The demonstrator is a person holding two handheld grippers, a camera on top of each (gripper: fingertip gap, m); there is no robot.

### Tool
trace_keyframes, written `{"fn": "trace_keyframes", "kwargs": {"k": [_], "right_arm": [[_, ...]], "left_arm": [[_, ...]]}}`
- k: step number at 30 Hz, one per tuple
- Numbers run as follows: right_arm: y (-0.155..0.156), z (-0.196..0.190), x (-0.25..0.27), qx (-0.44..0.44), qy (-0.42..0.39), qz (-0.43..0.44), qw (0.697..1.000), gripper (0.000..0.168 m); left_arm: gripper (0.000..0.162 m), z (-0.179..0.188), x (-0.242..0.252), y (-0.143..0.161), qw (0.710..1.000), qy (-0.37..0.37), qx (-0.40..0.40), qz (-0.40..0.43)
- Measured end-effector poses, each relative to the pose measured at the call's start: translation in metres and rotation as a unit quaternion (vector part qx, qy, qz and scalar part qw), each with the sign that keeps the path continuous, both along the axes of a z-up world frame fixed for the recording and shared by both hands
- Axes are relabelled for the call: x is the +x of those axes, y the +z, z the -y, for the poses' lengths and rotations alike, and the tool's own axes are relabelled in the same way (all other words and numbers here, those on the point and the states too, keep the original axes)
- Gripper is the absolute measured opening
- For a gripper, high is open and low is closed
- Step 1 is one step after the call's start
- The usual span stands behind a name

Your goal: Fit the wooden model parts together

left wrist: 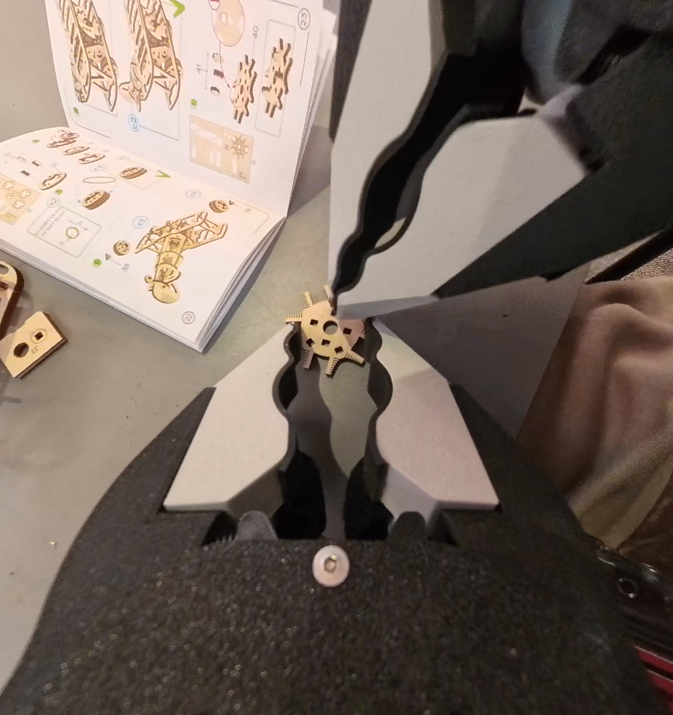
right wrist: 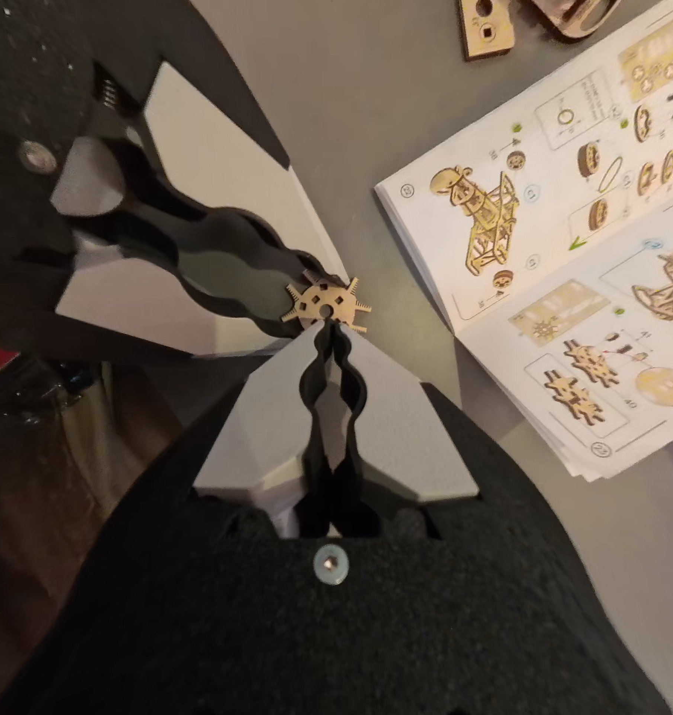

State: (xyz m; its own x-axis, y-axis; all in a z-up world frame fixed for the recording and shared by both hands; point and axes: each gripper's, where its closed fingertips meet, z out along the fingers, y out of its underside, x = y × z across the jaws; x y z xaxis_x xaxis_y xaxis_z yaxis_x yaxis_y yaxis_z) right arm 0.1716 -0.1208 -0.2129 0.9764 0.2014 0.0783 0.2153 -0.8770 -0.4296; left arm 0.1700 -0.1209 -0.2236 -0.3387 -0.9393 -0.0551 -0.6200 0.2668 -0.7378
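The left gripper (left wrist: 333, 340) clamps a spoked wooden hub (left wrist: 329, 333) at its tips, just above the table. The right gripper (right wrist: 331, 323), pinched on a small piece, meets the hub's rim. Joining looks underway; a plate (left wrist: 29, 344) lies unused far left.

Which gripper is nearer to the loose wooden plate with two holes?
Left. The left gripper, at the spoked wheel, has the wooden plate off to its left; the right gripper reaches in from the far side.
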Motion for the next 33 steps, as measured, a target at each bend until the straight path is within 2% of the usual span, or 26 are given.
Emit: {"fn": "trace_keyframes", "kwargs": {"k": [4, 9, 13, 15, 17, 20, 25, 28, 30, 33], "right_arm": [[0.023, -0.015, -0.002, 0.052, 0.000, 0.005, 0.999, 0.000], [0.001, -0.002, 0.005, 0.021, -0.008, 0.014, 1.000, 0.000], [0.038, -0.021, 0.006, 0.111, -0.014, 0.032, 0.993, 0.000], [0.043, -0.021, 0.003, 0.137, -0.012, 0.019, 0.990, 0.000], [0.035, -0.015, 0.000, 0.138, -0.015, -0.002, 0.990, 0.000], [0.001, 0.000, 0.005, 0.090, -0.028, 0.000, 0.996, 0.000], [0.032, -0.013, 0.001, 0.162, -0.019, 0.013, 0.987, 0.000], [0.004, 0.001, 0.006, 0.108, -0.034, 0.003, 0.994, 0.001], [0.005, 0.002, 0.005, 0.109, -0.035, -0.004, 0.993, 0.000], [0.026, -0.011, 0.000, 0.155, -0.024, 0.006, 0.988, 0.000]], "left_arm": [[0.031, 0.000, 0.000, 0.000, 1.000, 0.000, -0.001, 0.000], [0.031, 0.001, 0.000, 0.000, 1.000, -0.004, -0.002, 0.000], [0.031, 0.001, 0.000, 0.000, 1.000, -0.004, -0.002, 0.000], [0.031, 0.001, 0.000, 0.000, 1.000, -0.004, -0.001, 0.000], [0.031, 0.001, 0.000, 0.000, 1.000, -0.004, -0.002, -0.001], [0.031, 0.002, 0.000, 0.000, 1.000, -0.006, -0.001, 0.000], [0.031, 0.002, 0.000, 0.000, 1.000, -0.007, -0.001, 0.000], [0.031, 0.002, 0.000, 0.000, 1.000, -0.007, 0.000, 0.000], [0.031, 0.002, -0.001, 0.000, 1.000, -0.008, 0.001, 0.000], [0.031, 0.002, 0.000, 0.000, 1.000, -0.008, 0.000, 0.000]]}}
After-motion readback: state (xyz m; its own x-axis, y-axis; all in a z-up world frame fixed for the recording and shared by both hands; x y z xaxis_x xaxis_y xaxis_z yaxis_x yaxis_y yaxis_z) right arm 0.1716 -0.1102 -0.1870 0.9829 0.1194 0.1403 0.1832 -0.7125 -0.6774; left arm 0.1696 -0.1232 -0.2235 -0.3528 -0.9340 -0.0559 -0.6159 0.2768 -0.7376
